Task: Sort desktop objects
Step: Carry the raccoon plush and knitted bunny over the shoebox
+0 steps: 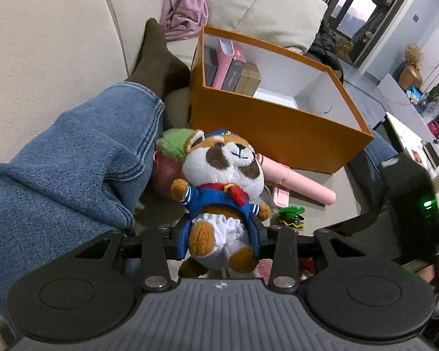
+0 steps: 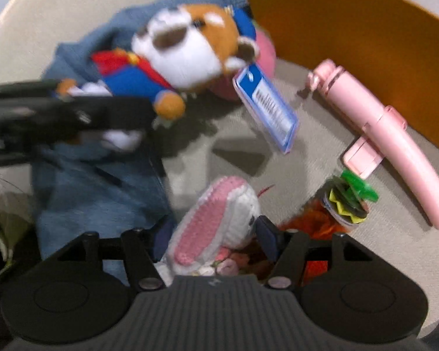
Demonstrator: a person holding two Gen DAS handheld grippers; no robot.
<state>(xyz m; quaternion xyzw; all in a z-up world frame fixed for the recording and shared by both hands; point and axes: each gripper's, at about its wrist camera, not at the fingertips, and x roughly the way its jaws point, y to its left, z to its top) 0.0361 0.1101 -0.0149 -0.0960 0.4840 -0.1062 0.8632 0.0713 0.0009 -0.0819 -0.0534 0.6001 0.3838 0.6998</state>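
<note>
My left gripper (image 1: 219,241) is shut on a plush animal in a blue sailor suit (image 1: 222,172), gripped at its lower body and held above the sofa seat. The right wrist view shows the same plush (image 2: 187,52) with a blue tag (image 2: 266,108) hanging from it. My right gripper (image 2: 215,234) points steeply down, open around a crocheted pink-and-white bunny (image 2: 219,219) lying between its fingers; I see no pad pressing on it. An orange box (image 1: 278,128) with a white inside holds several small boxes (image 1: 234,67) standing at its far left end.
A pink folding stick (image 2: 395,152) lies beside the orange box wall (image 2: 351,35). A green-and-yellow clip (image 2: 351,201) and an orange fluffy item (image 2: 310,222) lie near the bunny. A person's jeans leg (image 1: 58,175) and dark sock (image 1: 155,55) rest at left. A green-and-pink plush (image 1: 172,152) sits behind.
</note>
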